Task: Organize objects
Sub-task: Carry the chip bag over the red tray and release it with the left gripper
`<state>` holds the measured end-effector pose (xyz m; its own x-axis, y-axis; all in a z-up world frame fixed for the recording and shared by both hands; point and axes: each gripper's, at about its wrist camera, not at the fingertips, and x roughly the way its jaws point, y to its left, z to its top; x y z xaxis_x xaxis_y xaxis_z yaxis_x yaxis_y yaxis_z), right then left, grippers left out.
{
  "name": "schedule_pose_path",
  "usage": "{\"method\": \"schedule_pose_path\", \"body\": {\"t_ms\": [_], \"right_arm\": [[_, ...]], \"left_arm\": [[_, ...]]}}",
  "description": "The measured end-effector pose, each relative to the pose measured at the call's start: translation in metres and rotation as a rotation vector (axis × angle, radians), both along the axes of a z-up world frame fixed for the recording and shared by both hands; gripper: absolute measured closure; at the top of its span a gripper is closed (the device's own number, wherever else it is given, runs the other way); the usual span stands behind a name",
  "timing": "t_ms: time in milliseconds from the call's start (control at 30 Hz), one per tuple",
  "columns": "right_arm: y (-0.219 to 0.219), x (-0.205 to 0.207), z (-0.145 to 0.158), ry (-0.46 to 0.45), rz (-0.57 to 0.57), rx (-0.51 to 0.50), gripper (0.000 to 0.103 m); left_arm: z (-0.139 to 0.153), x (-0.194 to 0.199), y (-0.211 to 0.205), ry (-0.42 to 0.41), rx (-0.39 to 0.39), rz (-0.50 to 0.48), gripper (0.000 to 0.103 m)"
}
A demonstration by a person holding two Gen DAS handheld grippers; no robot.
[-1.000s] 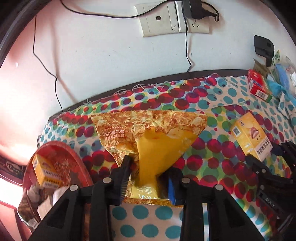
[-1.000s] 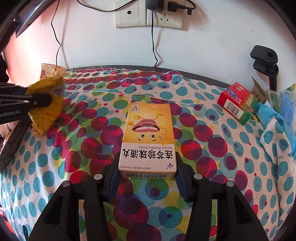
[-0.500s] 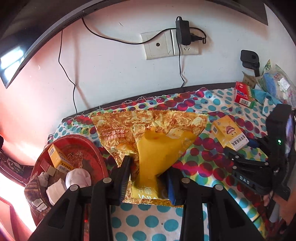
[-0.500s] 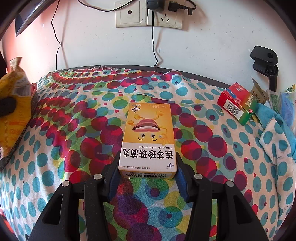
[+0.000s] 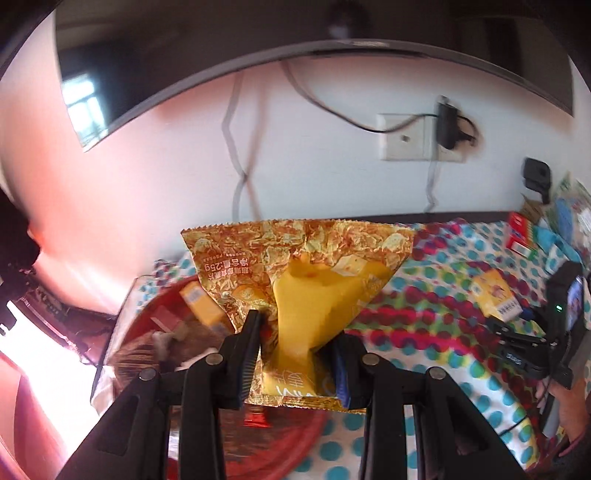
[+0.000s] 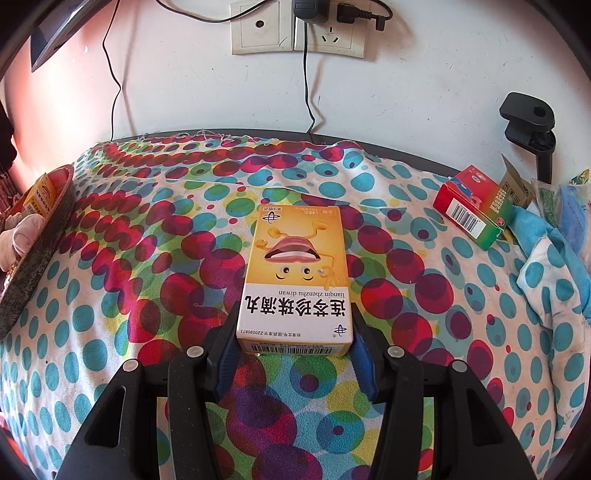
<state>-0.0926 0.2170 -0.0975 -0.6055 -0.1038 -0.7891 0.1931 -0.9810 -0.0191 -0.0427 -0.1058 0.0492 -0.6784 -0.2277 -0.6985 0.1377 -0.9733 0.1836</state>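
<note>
My left gripper [image 5: 295,358] is shut on a yellow and gold snack bag [image 5: 295,273], held in the air above a red tray [image 5: 269,446] at the table's left end. The tray [image 6: 40,236] holds a small yellow box [image 5: 203,306] and some white items. My right gripper [image 6: 295,339] is shut on a yellow medicine box [image 6: 299,273] with a cartoon mouth, which lies flat on the polka-dot cloth [image 6: 147,258]. That same yellow medicine box [image 5: 496,299] and the right gripper [image 5: 524,332] show at the right of the left wrist view.
A red and green box [image 6: 472,210] lies at the back right beside blue cloth and packets [image 6: 561,206]. A black clamp [image 6: 528,122] stands by the wall. A wall socket [image 6: 299,29] with cables hangs above the table. A dark monitor [image 5: 295,37] is mounted above.
My left gripper has risen and swung left with the snack bag, from over the cloth to above the red tray. The right gripper and its box have stayed put.
</note>
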Motion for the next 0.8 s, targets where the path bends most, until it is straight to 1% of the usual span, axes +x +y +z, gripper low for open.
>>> {"method": "schedule_pose_path", "body": {"t_ms": [67, 200, 367, 533, 600, 800], "right_arm": [[0.000, 0.000, 0.000, 0.000, 0.000, -0.001, 0.054], [-0.001, 0.001, 0.000, 0.000, 0.000, 0.000, 0.054], [0.000, 0.001, 0.000, 0.001, 0.000, 0.002, 0.054], [0.000, 0.000, -0.001, 0.000, 0.000, 0.000, 0.054], [0.001, 0.000, -0.001, 0.001, 0.000, 0.001, 0.054], [-0.001, 0.001, 0.000, 0.000, 0.000, 0.000, 0.054]], "left_arm": [[0.003, 0.001, -0.025, -0.004, 0.008, 0.049, 0.068], [-0.002, 0.000, -0.072, -0.021, -0.020, 0.152, 0.068], [-0.020, -0.003, -0.125, -0.076, 0.059, 0.262, 0.068], [-0.038, -0.010, -0.149, -0.109, 0.068, 0.318, 0.068], [-0.041, -0.016, -0.154, -0.116, 0.067, 0.315, 0.068], [-0.048, -0.039, -0.152, -0.125, 0.015, 0.307, 0.068]]}}
